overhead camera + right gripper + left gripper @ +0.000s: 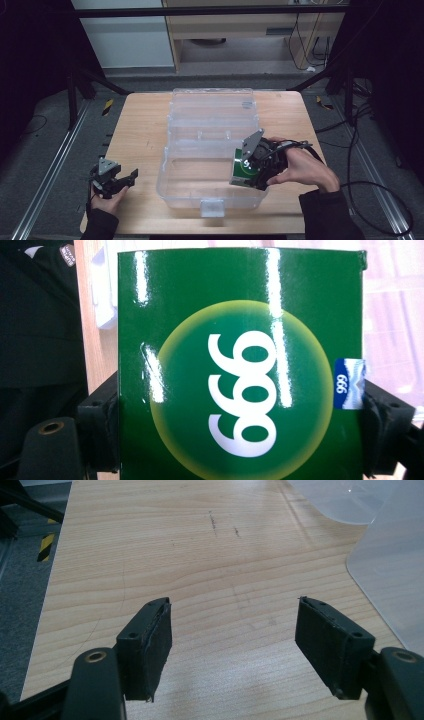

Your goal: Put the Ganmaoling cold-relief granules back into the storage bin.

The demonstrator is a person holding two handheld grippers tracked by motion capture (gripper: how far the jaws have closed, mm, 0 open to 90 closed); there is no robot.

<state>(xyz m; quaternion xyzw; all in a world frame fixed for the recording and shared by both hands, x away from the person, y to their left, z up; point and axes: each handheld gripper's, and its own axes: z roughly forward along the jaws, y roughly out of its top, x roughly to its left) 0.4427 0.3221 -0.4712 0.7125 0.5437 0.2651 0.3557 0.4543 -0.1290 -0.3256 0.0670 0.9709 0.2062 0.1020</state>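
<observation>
- Pale wood-grain table [200, 570], matt, faintly scratched.
- On the table, clear glossy plastic storage box [210, 197], smooth-walled, with a white latch at its front.
- At the storage box's right side, glossy green carton [240, 365], streaked with glare, printed with white digits.
- Matt black jaw pads [150, 645] over the table, rough-textured, frayed at the edges.
- Grey carpet-like floor [45, 165] left of the table.
</observation>
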